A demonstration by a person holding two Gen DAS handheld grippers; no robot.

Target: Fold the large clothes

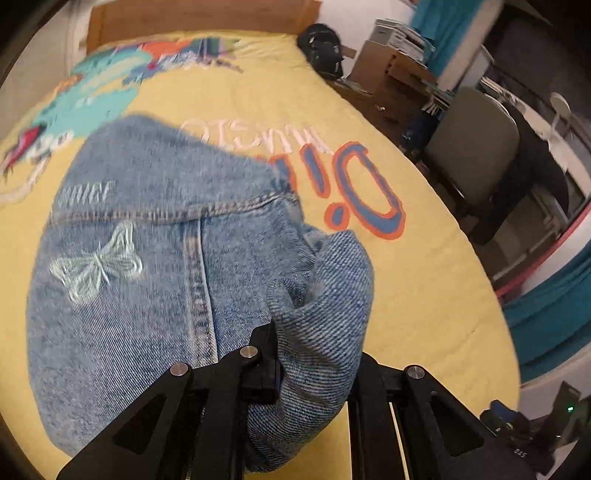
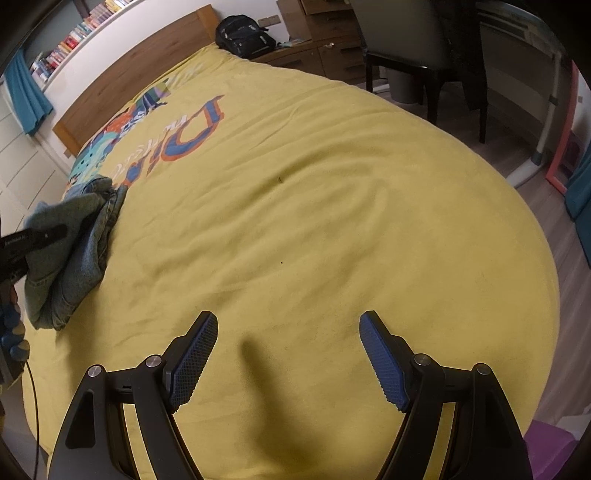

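Observation:
A blue denim garment (image 1: 147, 258) with a pale embroidered butterfly lies folded on the yellow printed bedspread (image 1: 424, 277). My left gripper (image 1: 314, 354) is shut on a bunched fold of the denim, which hides its fingertips and rises between them. In the right wrist view the same denim garment (image 2: 81, 236) sits at the far left with the left gripper (image 2: 33, 236) on it. My right gripper (image 2: 288, 332) is open and empty, hovering over bare bedspread (image 2: 314, 203), well right of the garment.
A wooden headboard (image 2: 140, 74) runs along the bed's far side. A black backpack (image 2: 243, 33), a wooden drawer unit (image 2: 325, 55) and a dark chair (image 2: 417, 48) stand beyond the bed. Floor (image 2: 554, 206) lies to the right.

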